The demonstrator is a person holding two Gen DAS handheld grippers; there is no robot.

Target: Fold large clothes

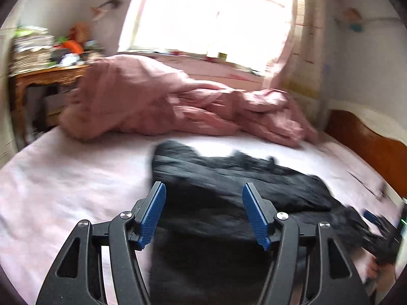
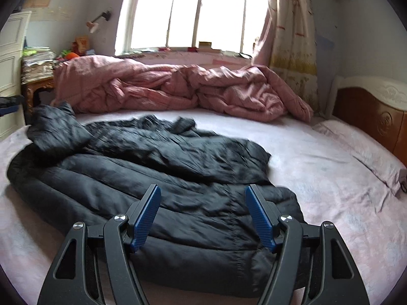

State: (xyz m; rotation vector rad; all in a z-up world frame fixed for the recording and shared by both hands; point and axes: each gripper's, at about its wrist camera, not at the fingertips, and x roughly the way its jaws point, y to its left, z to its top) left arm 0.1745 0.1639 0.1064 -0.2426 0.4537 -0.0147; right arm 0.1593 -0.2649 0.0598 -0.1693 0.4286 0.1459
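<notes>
A black padded jacket (image 2: 152,167) lies spread and partly folded over itself on the pale pink bed sheet (image 2: 318,178). My right gripper (image 2: 203,188) hovers over its near edge, jaws open, with no cloth between the blue pads (image 2: 146,218). In the left wrist view the same jacket (image 1: 279,185) is blurred and runs off to the right. My left gripper (image 1: 203,186) stands open above the jacket's left part, with nothing caught between its pads. A hand (image 1: 376,267) shows at the lower right edge of that view.
A crumpled pink quilt (image 2: 178,86) is heaped along the far side of the bed under the window (image 2: 198,12). A wooden headboard (image 2: 368,117) bounds the right side. At the far left a wooden table (image 1: 45,76) carries stacked papers and clutter.
</notes>
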